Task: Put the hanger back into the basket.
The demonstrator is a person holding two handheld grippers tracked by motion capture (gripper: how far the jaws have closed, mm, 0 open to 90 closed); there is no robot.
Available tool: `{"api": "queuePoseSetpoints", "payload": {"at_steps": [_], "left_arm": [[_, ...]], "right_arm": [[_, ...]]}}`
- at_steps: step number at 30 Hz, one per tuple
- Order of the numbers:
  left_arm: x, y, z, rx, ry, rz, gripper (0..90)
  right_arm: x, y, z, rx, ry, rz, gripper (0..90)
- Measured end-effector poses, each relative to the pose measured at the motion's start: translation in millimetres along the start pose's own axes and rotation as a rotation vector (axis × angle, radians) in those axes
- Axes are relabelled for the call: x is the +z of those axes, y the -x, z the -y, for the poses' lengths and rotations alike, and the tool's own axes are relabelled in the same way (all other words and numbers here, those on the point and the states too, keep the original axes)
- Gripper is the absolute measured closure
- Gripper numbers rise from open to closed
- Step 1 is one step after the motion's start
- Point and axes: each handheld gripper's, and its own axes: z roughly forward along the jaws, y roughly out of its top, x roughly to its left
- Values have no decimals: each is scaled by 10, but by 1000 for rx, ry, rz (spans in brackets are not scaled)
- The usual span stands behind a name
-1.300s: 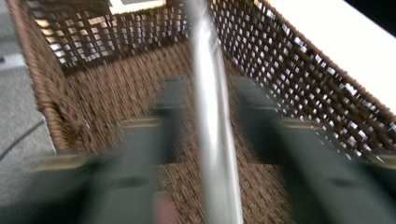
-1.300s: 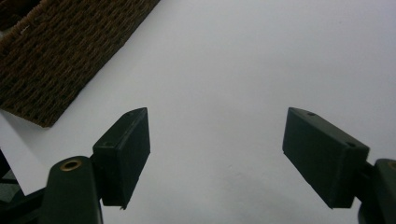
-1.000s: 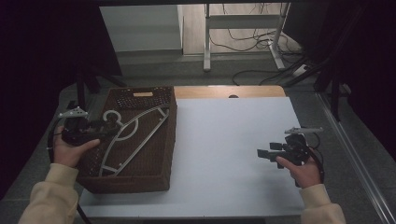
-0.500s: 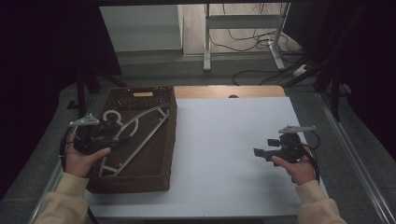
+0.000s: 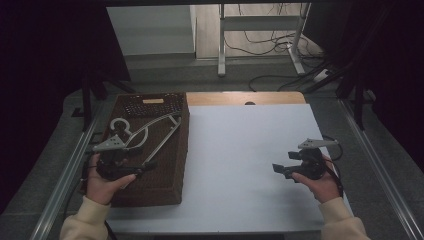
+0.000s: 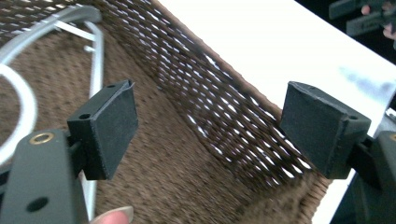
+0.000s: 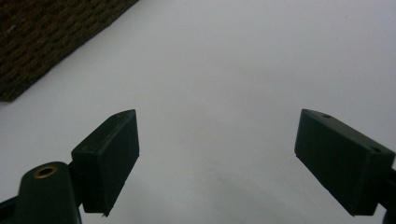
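White tabletop [image 5: 250, 150] lies bare at the centre – a brown woven basket [image 5: 165, 170] at its left holds a metal hanger [image 5: 150, 135]. Left gripper [image 6: 205, 126] hovers inside, jaws spread; right gripper [image 7: 219, 158] waits apart, spread – seemingly 1 reach toward the hanger comes next

Cream sleeves [image 5: 82, 222]; black hand-held grippers w/ grey plates, brass screws, cables.

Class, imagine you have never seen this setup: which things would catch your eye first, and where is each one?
First, the dark woven basket at the table's left side, with a metal hanger lying inside it. The left gripper hovers open over the basket's near end. The right gripper, also open, is held above the bare white tabletop on the right.
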Motion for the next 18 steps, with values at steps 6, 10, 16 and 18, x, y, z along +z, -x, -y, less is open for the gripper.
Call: {"api": "queuePoseSetpoints", "payload": {"at_steps": [6, 10, 16, 18], "left_arm": [[56, 111, 34, 34, -22, -3, 185], [69, 87, 35, 33, -21, 1, 185], [87, 35, 26, 27, -21, 3, 186], [99, 21, 35, 22, -25, 2, 186]], "right_arm": [[-67, -27, 60, 1, 15, 11, 140], [-99, -36, 107, -2, 36, 17, 139], [-107, -33, 133, -8, 41, 17, 138], [-117, -23, 138, -6, 50, 17, 138]]}}
